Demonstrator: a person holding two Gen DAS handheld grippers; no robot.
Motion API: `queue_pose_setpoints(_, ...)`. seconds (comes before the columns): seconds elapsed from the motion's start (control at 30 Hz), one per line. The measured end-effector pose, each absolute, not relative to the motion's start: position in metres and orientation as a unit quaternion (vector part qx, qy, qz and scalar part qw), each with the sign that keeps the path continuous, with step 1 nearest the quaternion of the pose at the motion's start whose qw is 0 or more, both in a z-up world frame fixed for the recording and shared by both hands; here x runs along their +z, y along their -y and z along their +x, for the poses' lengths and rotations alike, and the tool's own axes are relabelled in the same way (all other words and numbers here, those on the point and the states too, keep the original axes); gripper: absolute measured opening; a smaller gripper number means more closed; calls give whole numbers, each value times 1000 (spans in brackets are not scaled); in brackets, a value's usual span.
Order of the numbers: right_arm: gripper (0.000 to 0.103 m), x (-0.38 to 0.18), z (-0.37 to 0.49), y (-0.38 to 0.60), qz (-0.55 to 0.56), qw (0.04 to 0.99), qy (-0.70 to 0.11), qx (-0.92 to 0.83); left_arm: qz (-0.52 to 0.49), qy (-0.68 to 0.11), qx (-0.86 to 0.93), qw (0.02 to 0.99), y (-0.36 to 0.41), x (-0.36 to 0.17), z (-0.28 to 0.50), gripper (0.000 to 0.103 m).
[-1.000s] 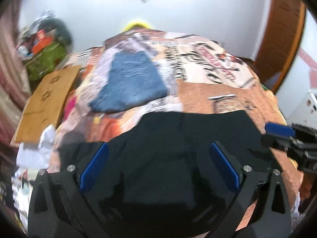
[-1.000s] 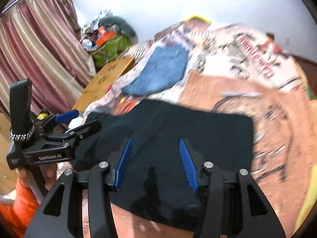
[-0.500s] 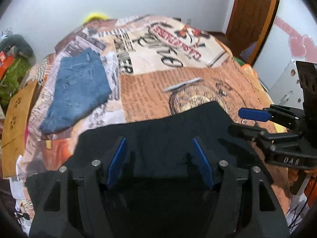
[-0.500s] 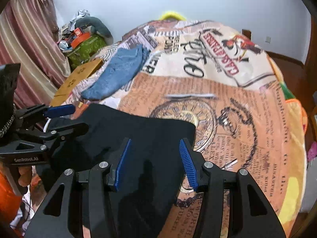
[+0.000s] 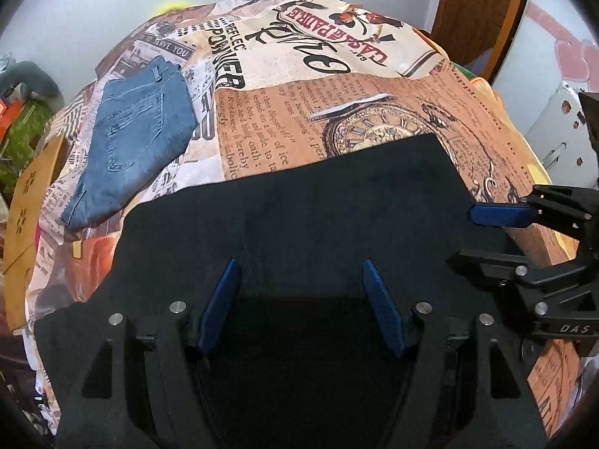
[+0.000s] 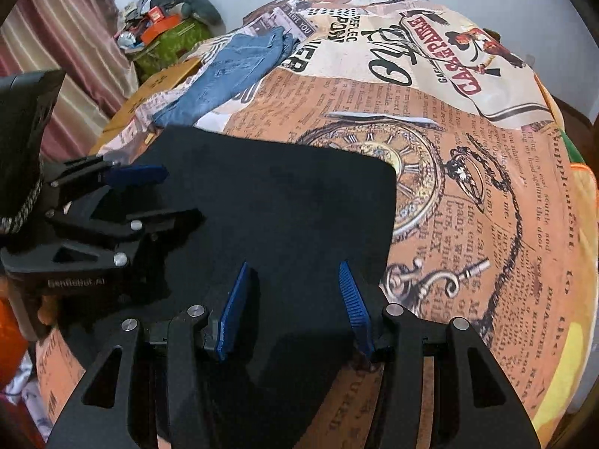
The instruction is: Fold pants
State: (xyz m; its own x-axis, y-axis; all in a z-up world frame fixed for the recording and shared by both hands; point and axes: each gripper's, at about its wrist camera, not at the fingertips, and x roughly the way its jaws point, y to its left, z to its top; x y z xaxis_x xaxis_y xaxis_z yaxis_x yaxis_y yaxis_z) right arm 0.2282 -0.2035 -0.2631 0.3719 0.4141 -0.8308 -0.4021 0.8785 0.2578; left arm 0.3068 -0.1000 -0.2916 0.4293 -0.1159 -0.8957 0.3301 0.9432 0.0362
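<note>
Black pants [image 5: 318, 202] lie flat on the bed, also in the right wrist view [image 6: 284, 202]. My left gripper [image 5: 301, 273] is open and empty above the pants' near part; it also shows at the left of the right wrist view [image 6: 161, 194]. My right gripper [image 6: 294, 280] is open and empty over the pants' near right edge; it also shows at the right of the left wrist view [image 5: 471, 235]. Neither holds cloth.
Folded blue jeans [image 5: 131, 138] lie at the far left of the printed bedspread [image 5: 374, 86]. A cardboard box [image 5: 26, 194] and clutter [image 6: 164, 26] stand left of the bed. A wooden door [image 5: 483, 11] is at the far right.
Both views have swung right and nearer to the bed. The pants now lie flatter, with their right edge drawn in. Both grippers stay open.
</note>
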Motion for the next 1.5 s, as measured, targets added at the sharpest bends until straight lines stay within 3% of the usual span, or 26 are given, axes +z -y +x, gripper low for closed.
queue_pose_setpoints(0.2,46,-260,210,212,21,829,-507,233,114,-507,-120,846,92,-289,283,72)
queue_pose_setpoints(0.47,46,-254,194,227,60,827,-520,203,52,-509,-93,854,61,-281,258,77)
queue_pose_setpoints(0.77,46,-202,187,217,62,863,-461,198,-1,-476,-24,879,1,-238,241,78)
queue_pose_setpoints(0.93,50,-181,184,196,57,873,-431,221,-37,-438,29,898,-52,-207,220,92)
queue_pose_setpoints(1.1,53,-169,181,168,50,874,-414,248,-45,-416,83,904,-100,-193,192,97)
queue_pose_setpoints(1.2,60,-165,178,148,36,876,-406,258,-59,-420,110,899,-128,-197,176,98)
queue_pose_setpoints(1.5,64,-175,167,100,-8,869,-403,287,-142,-479,115,859,-179,-248,142,99)
